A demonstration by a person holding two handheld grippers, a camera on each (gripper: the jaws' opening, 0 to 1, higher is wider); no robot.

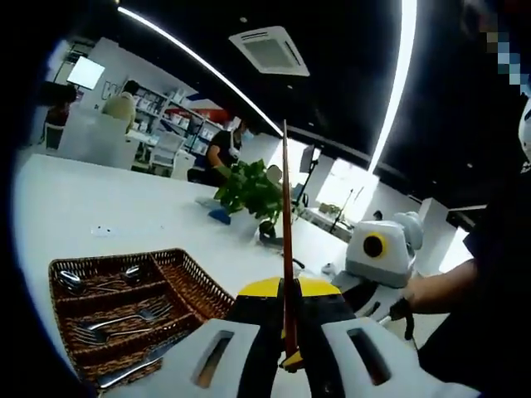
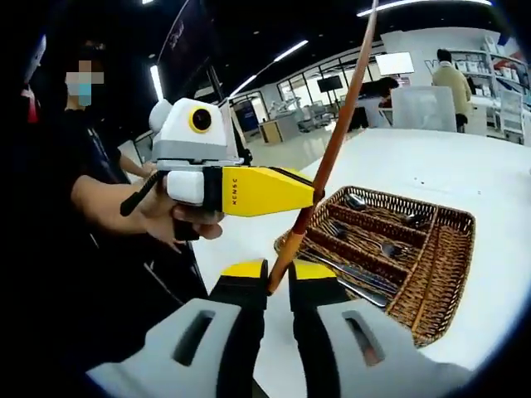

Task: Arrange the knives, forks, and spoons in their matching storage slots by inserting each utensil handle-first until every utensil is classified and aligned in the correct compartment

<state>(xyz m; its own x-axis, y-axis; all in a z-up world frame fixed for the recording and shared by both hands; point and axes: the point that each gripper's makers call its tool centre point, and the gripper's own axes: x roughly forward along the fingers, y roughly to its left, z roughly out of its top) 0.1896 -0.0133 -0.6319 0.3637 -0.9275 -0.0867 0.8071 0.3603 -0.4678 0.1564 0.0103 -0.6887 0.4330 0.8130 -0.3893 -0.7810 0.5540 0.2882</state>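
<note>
A long thin reddish-brown stick (image 1: 284,215) rises straight up from between the yellow-tipped jaws of my left gripper (image 1: 287,292), which is shut on it. In the right gripper view the same stick (image 2: 340,116) slants up to the right from my right gripper (image 2: 278,270), which is shut on its lower end. The left gripper (image 2: 312,196) comes in from the left there and clamps the stick higher up. A brown wicker tray (image 1: 196,286) lies on the white table, with spoons (image 1: 99,282), forks (image 1: 124,319) and a knife (image 1: 133,369) in separate slots.
The tray (image 2: 448,265) lies just right of my right gripper, holding spoons (image 2: 373,211), forks (image 2: 365,240) and a knife (image 2: 357,278). A potted plant (image 1: 249,191) stands farther along the table. A person's hand (image 2: 174,220) holds the left gripper. People sit at desks behind.
</note>
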